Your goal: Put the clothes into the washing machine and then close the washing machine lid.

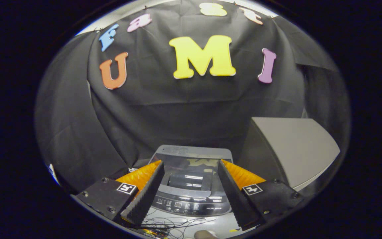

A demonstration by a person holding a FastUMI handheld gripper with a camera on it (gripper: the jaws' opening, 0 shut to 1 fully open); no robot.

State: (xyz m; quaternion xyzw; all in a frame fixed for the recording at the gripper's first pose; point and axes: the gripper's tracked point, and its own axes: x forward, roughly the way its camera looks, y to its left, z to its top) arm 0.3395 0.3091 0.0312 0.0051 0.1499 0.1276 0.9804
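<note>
The gripper (191,166) is held level, its two fingers (144,196) spread wide apart, nothing clasped between them.

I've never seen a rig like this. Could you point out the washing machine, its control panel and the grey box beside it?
Washing machine (191,156): gripper view, on its lid, beyond the open, empty fingers.
Control panel (186,204): gripper view, on the button strip between the fingers.
Grey box (293,146): gripper view, on its top face.
</note>
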